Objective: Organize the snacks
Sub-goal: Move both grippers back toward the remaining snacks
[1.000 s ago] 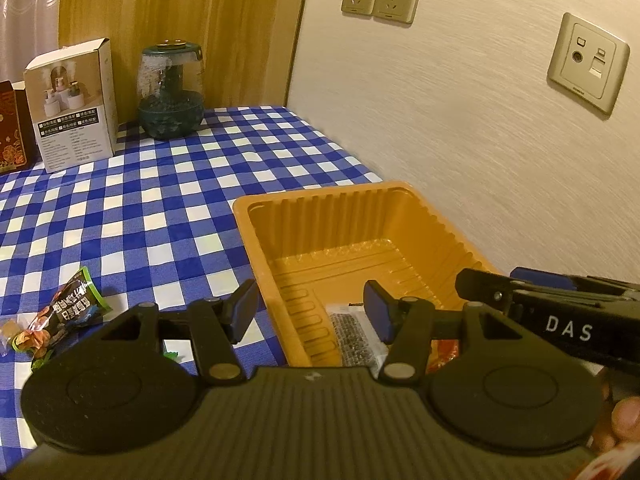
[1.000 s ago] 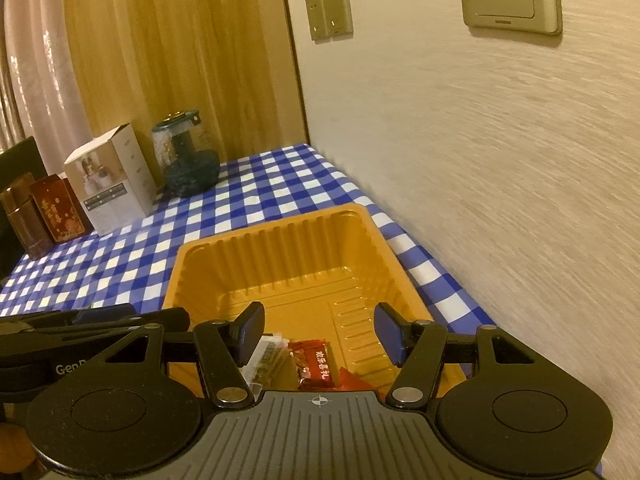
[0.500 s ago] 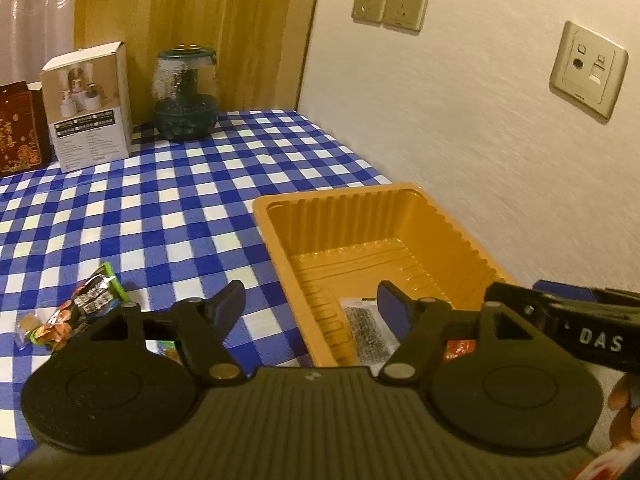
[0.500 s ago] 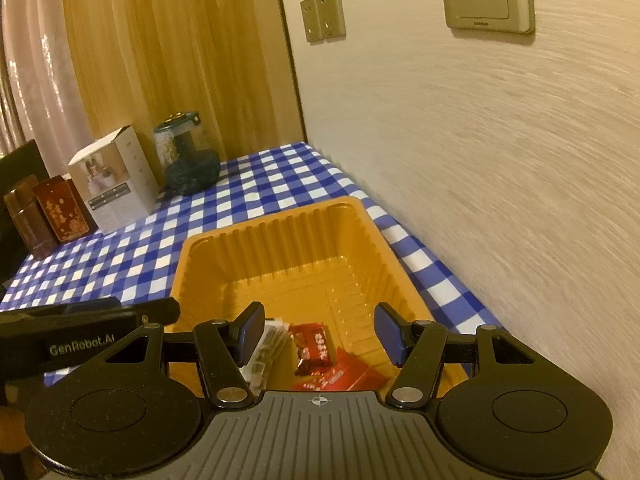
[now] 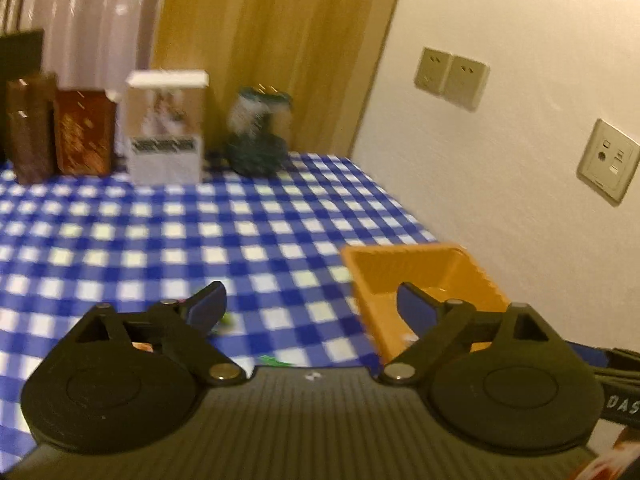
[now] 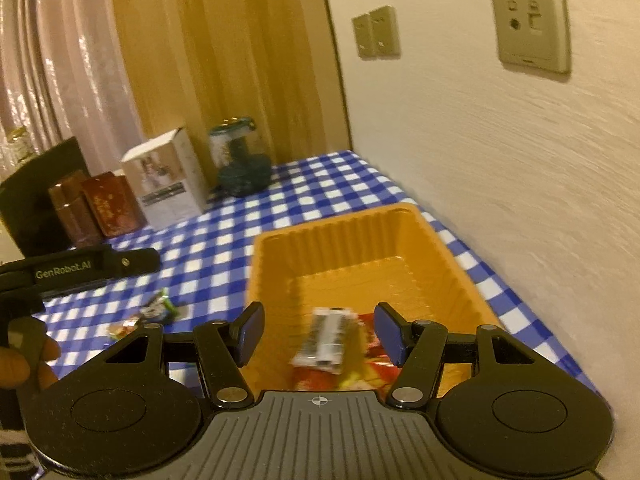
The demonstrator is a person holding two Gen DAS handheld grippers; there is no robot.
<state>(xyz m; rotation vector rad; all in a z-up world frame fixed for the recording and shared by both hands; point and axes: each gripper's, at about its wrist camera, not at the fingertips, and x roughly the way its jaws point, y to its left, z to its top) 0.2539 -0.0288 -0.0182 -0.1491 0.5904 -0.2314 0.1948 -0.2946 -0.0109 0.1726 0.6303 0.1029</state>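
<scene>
One orange tray (image 6: 460, 276), two loose snacks (image 6: 158, 308), four boxes (image 6: 164, 184).

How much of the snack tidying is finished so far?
Partly done: a few snack packets already lie in the orange tray. Neither the left gripper, its jaws opening, nor the right gripper holds anything. Left: the loose snacks on the checked tablecloth.

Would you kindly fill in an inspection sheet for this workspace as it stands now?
Surface: blue-and-white checked tablecloth.
Job's things: orange tray holding wrapped snacks; loose snacks lie on the cloth left of it.
Clutter: white box, red box, brown box, dark green jar at the back.
Grippers: left gripper jaws opening, nothing between; right gripper open over the tray, empty.
Cables: nothing seen.
Surroundings: wall sockets, wooden panel, curtain.
</scene>
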